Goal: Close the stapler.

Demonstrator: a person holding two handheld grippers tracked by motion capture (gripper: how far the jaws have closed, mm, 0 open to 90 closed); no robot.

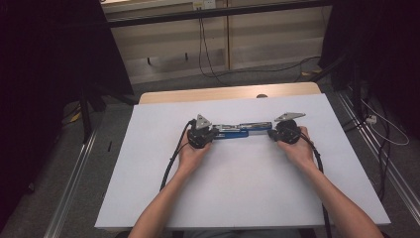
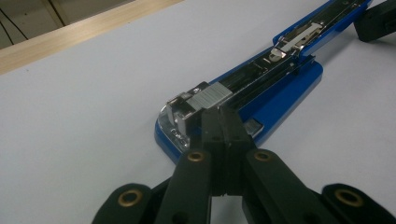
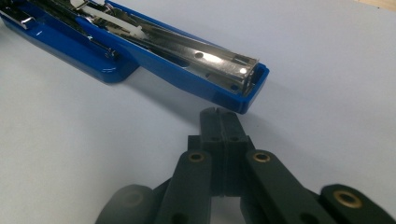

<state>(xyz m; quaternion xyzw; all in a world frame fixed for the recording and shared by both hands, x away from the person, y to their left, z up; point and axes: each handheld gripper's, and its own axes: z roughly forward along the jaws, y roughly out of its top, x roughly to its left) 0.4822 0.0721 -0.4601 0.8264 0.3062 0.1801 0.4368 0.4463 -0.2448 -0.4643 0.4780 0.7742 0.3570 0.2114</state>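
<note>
While the stapler lies flung open across the middle of the white table, base and staple channel at one end and the blue top arm folded right out flat at the other, it has a gripper at each end and, as far as I can judge, neither one has hold of it. The left gripper has its jaws pressed together with nothing between them, the tips up against the metal head at the base end (touching or just shy of it, I can't say which). The right gripper is likewise closed on nothing, its tips just short of the blue nose of the opened arm. The risk, I'd say, comes from pushing with closed tips: the stapler sits loose on a smooth sheet, so a shove from either end could slide or swing it away instead of folding it. If the arm is tipped up by its nose, the hinge may let it snap down, and the tips on the head could get caught under it. The spring strip in the arm and the open channel also look easy to snag or bend.
</note>
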